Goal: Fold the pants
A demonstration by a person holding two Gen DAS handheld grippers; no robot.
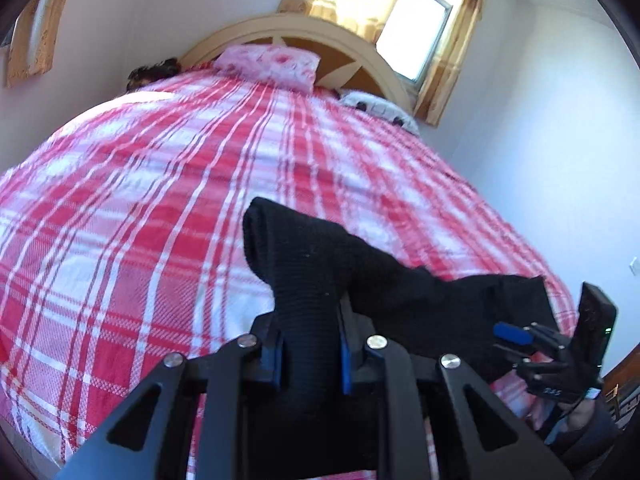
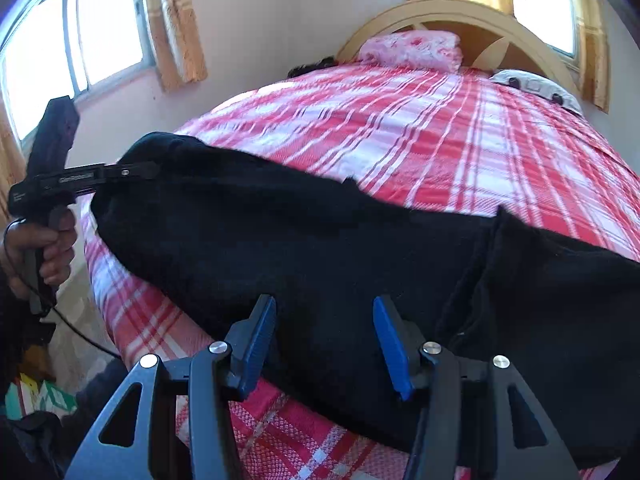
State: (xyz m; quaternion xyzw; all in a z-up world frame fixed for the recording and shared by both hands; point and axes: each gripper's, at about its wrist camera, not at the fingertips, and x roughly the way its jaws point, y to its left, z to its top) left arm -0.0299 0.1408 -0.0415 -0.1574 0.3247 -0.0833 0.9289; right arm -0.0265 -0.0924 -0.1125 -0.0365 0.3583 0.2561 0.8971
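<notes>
Black pants [image 2: 304,240] lie across the near edge of a bed with a red and white plaid cover [image 2: 440,136]. My left gripper [image 1: 310,352] is shut on one end of the pants [image 1: 320,264], which bunch up between its blue pads. In the right wrist view the left gripper [image 2: 140,170] holds the pants' far left end, lifted off the cover. My right gripper [image 2: 324,340] is open, its blue fingers [image 2: 256,344] just above the pants' middle, holding nothing. It also shows at the right edge of the left wrist view [image 1: 516,336].
A pink pillow [image 2: 412,50] and a white patterned pillow [image 2: 536,84] lie at the wooden headboard [image 1: 304,28]. Windows with yellow curtains [image 2: 176,24] are on the walls. Colourful items [image 2: 36,396] lie on the floor at the left of the bed.
</notes>
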